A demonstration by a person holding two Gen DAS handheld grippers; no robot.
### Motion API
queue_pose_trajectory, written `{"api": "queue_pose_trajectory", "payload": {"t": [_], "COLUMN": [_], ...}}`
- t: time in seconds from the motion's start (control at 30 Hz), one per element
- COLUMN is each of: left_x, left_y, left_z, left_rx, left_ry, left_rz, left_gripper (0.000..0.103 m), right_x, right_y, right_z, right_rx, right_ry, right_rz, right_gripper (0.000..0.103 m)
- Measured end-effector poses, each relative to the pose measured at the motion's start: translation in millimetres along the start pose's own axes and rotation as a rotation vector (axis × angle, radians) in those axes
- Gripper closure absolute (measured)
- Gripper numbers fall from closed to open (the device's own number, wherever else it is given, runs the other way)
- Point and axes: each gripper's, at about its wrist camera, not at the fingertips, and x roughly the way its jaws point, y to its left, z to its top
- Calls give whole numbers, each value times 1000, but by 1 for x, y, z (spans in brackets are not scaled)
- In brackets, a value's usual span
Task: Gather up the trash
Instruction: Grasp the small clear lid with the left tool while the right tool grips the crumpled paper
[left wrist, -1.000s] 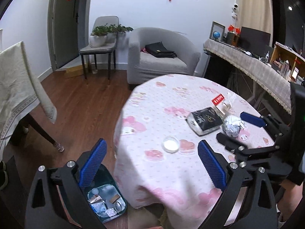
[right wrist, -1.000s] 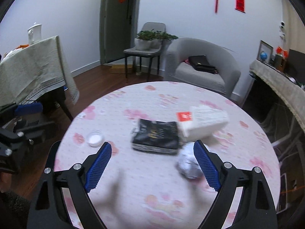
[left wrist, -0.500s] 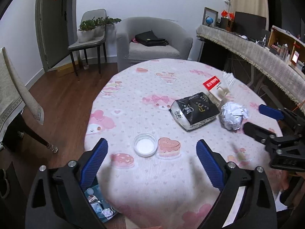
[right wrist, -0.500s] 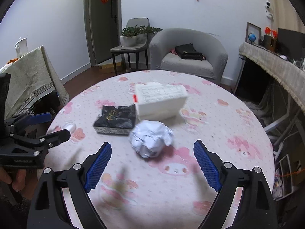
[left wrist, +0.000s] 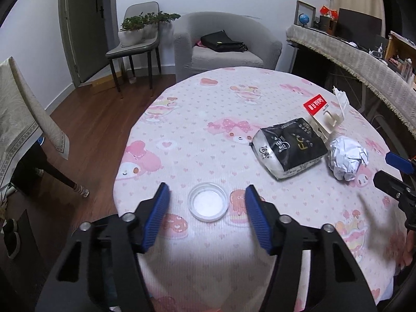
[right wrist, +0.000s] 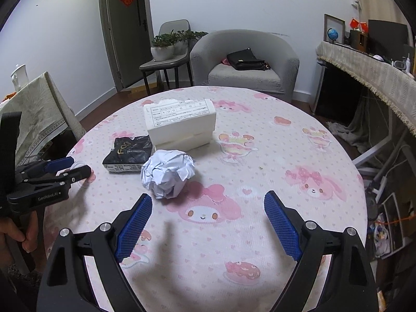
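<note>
Left gripper (left wrist: pixel 206 202) fingers spread, straddling lid (left wrist: pixel 207 205) at lower centre. Right gripper (right wrist: pixel 208 214) released, paper ball (right wrist: pixel 167 173) upper left. Best: lower squarely, clench lid rim evenly.

left gripper (left wrist: pixel 206 195) jaws spread around round lid (left wrist: pixel 207 202), pink tablecloth (left wrist: pixel 202 130)

Crumpled white paper ball (right wrist: pixel 167 173) (beside black packet (right wrist: pixel 128 153)), round lid (left wrist: pixel 208 204)

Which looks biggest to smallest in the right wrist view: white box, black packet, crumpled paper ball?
1. White rectangular cardboard box, clearly largest.
2. Crumpled white paper ball and black foil packet look alike; the ball lies nearer, so unsure.
</note>
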Motion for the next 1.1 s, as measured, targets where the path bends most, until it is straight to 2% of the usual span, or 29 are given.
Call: {"api": "queue_pose_trajectory", "payload": {"t": [0.03,0.1,0.17,0.27,0.53,1.1], "left_x": [0,0,0,-2,-10,-33], "left_y": [0,1,2,3,5,34], "left_z": [0,1,2,2,0,-9], "left_rx": [-3,-7,-8,-10,-17,1], "left_ry": [-1,-2,-1,3,-4,-24], "left_rz": [-1,-10,-14,-40,-89,-99], "left_gripper": [48,63,70,70,70,70], "right_x": [0,1,3,6,16,33], "right_y": [0,1,3,7,22,27], "right_z": [0,0,0,2,5,22], "right_rx": [0,1,9,13,-2,65], "right_ry": [2,7,13,18,35,80], "right_rz": [2,9,28,51,48,44], "right_gripper": [14,14,14,14,14,14]}}
